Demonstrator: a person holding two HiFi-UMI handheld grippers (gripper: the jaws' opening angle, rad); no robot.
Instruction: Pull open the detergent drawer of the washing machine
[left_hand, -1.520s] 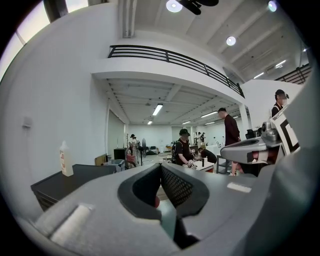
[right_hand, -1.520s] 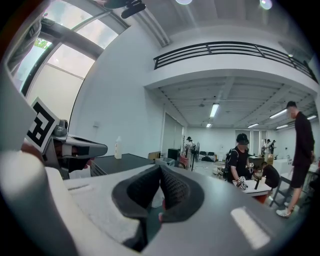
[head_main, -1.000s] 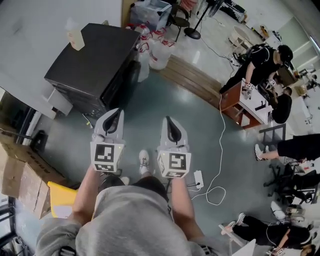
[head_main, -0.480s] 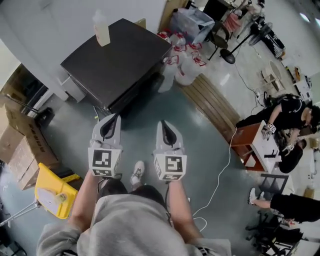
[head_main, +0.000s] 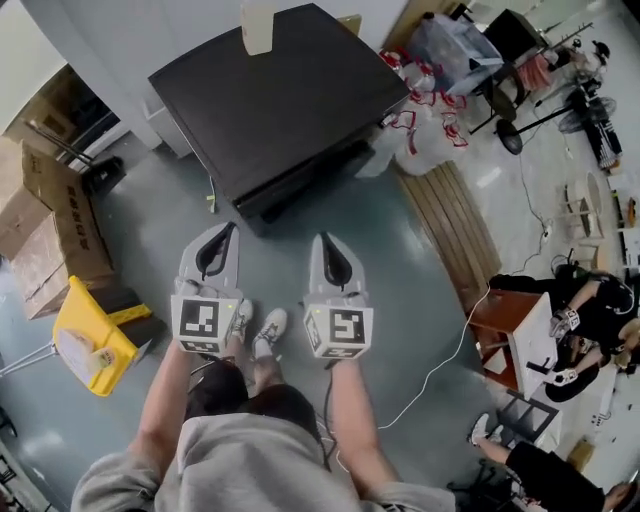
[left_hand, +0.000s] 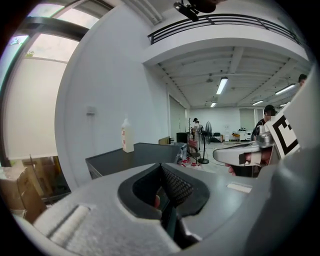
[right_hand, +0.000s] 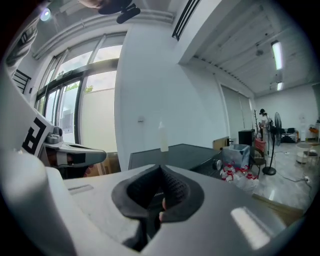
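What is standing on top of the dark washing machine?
One pale plastic bottle stands on the washing machine, at its rear edge near the wall. Nothing else shows on the dark top. The bottle covers the spot behind it, and its label is unreadable.

Washing machine (head_main: 280, 100) on the floor at far centre, bottle (head_main: 257, 25) on its far edge, left tool (head_main: 222, 236) and right tool (head_main: 326, 245) side by side near it, cardboard boxes (head_main: 50, 230) left, bags (head_main: 425, 130) and slatted board (head_main: 455, 235) right.
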